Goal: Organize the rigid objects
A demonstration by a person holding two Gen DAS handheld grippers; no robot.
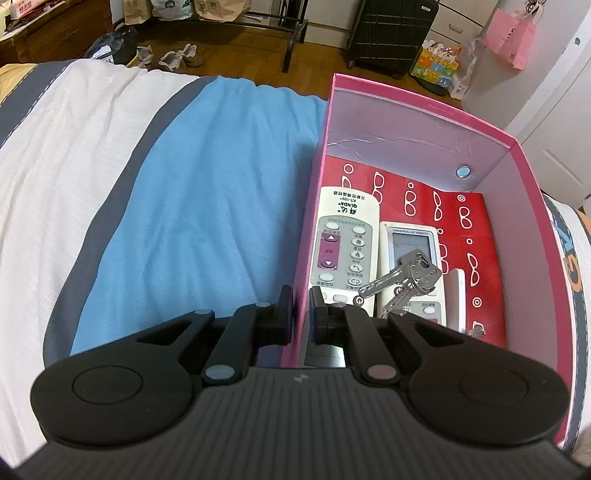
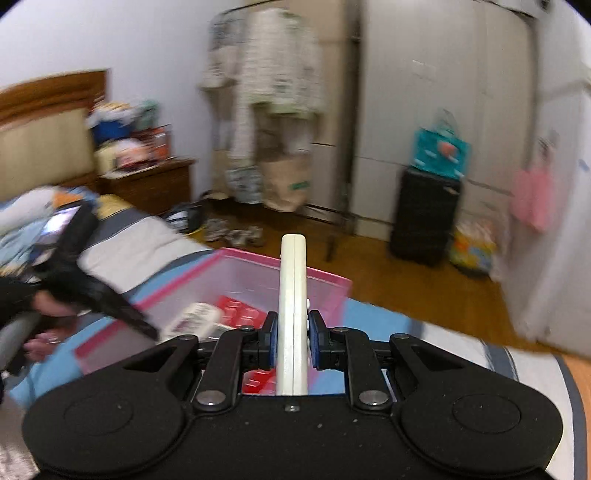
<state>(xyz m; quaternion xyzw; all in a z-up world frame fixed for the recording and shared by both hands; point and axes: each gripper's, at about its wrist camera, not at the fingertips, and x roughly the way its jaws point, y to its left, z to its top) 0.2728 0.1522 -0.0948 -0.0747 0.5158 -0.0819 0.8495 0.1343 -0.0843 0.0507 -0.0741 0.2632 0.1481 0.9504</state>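
Observation:
A pink box (image 1: 476, 122) with a red patterned floor stands on the bed. In it lie two white remotes (image 1: 345, 251) (image 1: 413, 266), and a bunch of keys (image 1: 406, 277) rests on them. My left gripper (image 1: 301, 306) is shut on the box's near left wall, one finger on each side. My right gripper (image 2: 293, 339) is shut on a white remote (image 2: 293, 302), held on edge and pointing forward above the pink box (image 2: 258, 273). The right wrist view is blurred. The other gripper and the hand holding it (image 2: 74, 277) show at its left.
The box sits on a blue cloth (image 1: 207, 192) over a white and grey bed cover (image 1: 66, 147). Beyond the bed are a wooden floor, a black suitcase (image 1: 388, 33), a clothes rack (image 2: 266, 110), a nightstand (image 2: 147, 184) and a white wardrobe.

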